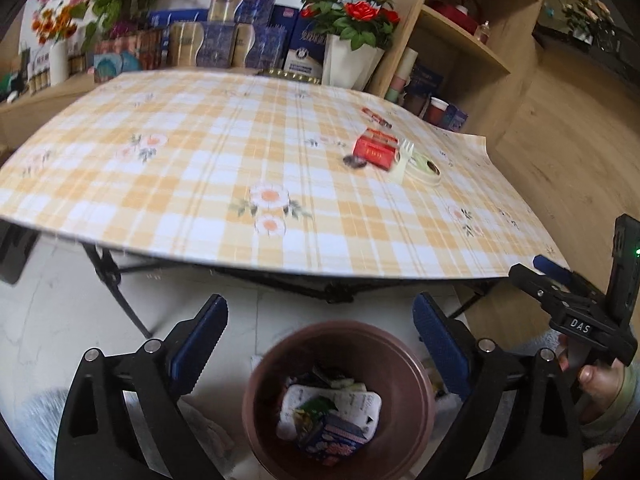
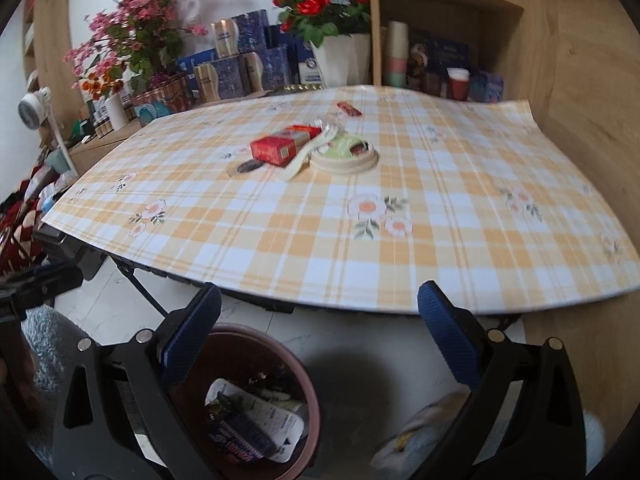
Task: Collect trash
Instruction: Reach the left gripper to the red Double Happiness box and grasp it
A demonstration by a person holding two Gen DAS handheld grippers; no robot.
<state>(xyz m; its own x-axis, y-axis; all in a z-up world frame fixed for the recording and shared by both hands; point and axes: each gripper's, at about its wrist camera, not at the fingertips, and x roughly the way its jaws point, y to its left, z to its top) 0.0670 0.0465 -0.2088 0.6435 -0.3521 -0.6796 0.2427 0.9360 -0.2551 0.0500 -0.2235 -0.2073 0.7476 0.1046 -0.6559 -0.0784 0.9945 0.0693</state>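
Both tongs hang spread and empty, left gripper (image 1: 320,344) above the brown bin (image 1: 412,364), right gripper (image 2: 320,336) beside it; ahead on the table lies the red carton (image 2: 280,147); likely light, crushable; pinch its short sides

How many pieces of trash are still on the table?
5: red box, dark wrapper beside it, plastic fork, round lid, small red wrapper farther back. More may be hidden.

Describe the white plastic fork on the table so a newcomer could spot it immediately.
On the checked tablecloth, find the small cluster of litter. The fork lies between the red box and the round cream lid, its tines pointing towards the shelves. It is the only long, thin, pale piece there.
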